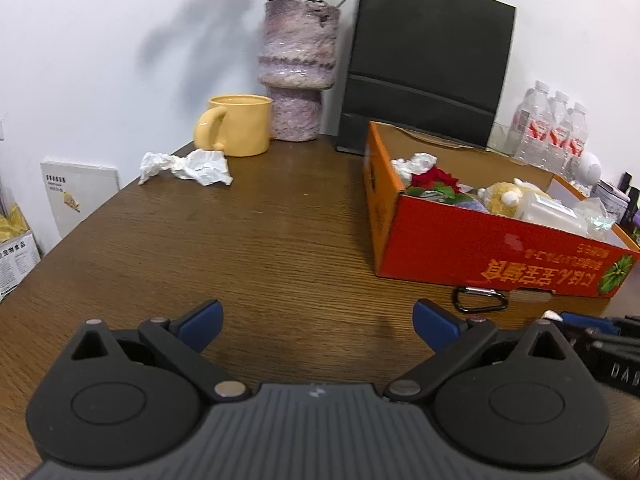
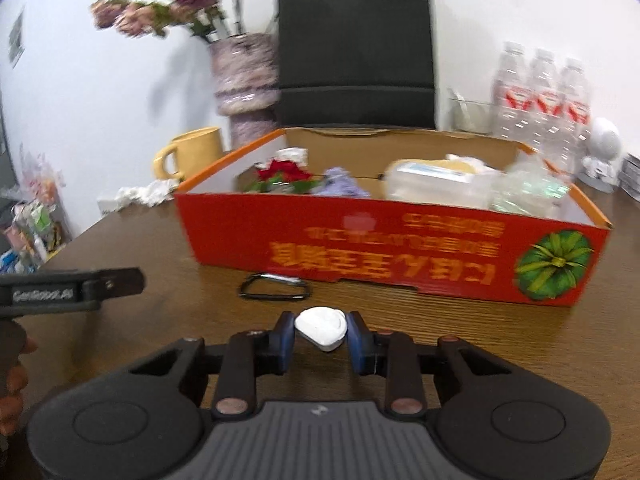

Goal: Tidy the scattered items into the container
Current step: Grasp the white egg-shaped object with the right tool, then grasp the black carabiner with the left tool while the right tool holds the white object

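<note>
The white piece (image 2: 321, 328), small and rounded, sits on the table (image 2: 160, 248) between the blue pads (image 2: 357, 342) of the right gripper (image 2: 320, 342), which are clamped against its two sides. No earlier view is given, so only that grip can be told. At 12 o'clock from the piece, just beyond it, a black carabiner (image 2: 275, 287) lies against the near wall of the red box (image 2: 384, 248). The box holds a red flower, a purple cloth, a clear plastic case and a yellow plush toy. At 10 o'clock from the box stand a yellow mug (image 2: 192, 152) and crumpled paper (image 2: 146, 193). The left gripper (image 1: 319, 322) hovers above bare table with its jaws wide apart and nothing between them.
</note>
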Motion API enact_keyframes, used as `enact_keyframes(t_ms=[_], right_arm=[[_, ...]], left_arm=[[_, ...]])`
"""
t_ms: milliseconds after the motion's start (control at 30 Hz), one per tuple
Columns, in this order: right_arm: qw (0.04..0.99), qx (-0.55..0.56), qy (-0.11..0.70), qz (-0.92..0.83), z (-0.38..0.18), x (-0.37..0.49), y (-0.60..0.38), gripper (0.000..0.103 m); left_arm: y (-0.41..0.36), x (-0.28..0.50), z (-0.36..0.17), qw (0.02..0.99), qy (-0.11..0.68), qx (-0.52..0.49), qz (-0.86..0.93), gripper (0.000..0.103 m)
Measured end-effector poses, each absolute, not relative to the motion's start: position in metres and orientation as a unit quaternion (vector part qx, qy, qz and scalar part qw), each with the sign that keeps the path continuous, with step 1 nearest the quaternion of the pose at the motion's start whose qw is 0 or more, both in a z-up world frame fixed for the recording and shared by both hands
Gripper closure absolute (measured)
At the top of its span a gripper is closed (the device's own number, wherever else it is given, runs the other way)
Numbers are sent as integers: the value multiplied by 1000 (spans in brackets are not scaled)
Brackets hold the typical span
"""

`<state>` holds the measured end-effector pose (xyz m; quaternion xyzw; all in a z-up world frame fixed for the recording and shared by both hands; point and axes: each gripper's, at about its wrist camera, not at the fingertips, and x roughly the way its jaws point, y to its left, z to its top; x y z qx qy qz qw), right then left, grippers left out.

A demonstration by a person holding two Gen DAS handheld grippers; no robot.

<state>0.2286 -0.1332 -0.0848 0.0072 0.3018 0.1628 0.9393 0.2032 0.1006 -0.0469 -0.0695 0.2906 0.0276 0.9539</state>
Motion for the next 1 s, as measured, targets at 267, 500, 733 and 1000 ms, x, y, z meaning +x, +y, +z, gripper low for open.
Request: enact_keyframes(t_ms=[267, 500, 733, 1000], right_arm=[[950, 14, 286, 123, -84, 237, -177, 76], [954, 8, 276, 116, -82, 239, -205, 76], [950, 1, 280, 138, -84, 243, -214, 76], [950, -3, 277, 145, -84, 248, -221, 76]], left_arm=[[59, 217, -49, 950, 305, -57, 12, 0], [10, 234, -49, 949, 311, -44, -1, 0], [-18, 252, -52, 946, 322, -33, 22, 0], [-26, 258, -54, 941, 336, -14, 46, 13]])
